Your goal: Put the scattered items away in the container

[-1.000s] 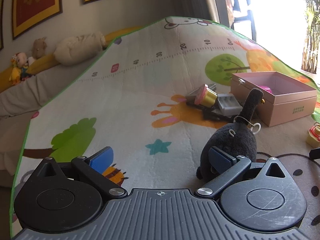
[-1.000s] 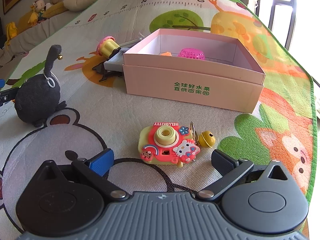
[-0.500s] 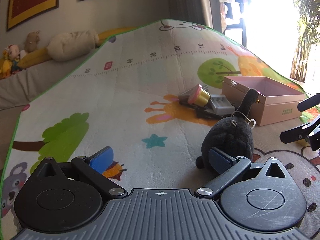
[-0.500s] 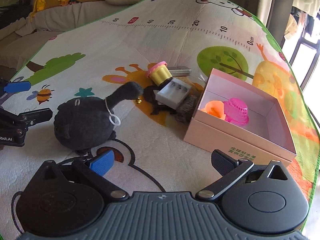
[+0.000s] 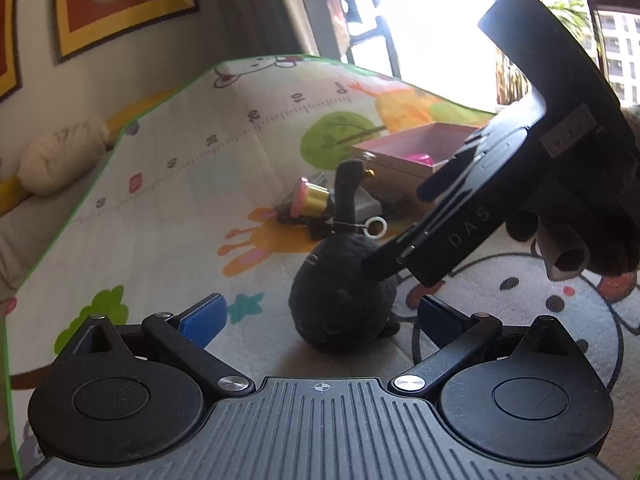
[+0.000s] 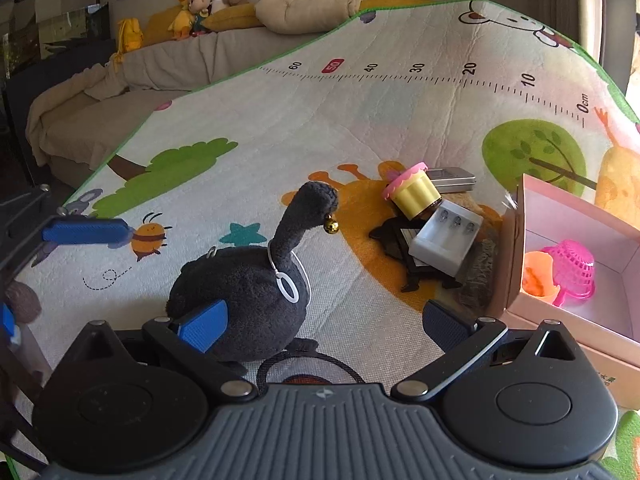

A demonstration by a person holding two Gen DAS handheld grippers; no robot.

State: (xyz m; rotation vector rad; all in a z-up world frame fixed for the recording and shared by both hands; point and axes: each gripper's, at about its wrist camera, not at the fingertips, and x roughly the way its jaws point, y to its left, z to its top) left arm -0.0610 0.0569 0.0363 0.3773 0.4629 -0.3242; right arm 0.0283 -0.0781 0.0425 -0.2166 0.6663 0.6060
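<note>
Right gripper (image 6: 320, 320) wide apart, black plush toy (image 6: 244, 296) between its fingers

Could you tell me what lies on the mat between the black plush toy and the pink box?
In the right wrist view, a small pile lies between the black plush toy and the pink box: a yellow cupcake-shaped pot, a white battery holder and dark flat items.

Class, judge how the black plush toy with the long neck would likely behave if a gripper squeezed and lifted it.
The black plush toy looks soft and fuzzy, so it would probably compress. Its thin neck may flop. It seems light, and the small bell would likely dangle.
</note>
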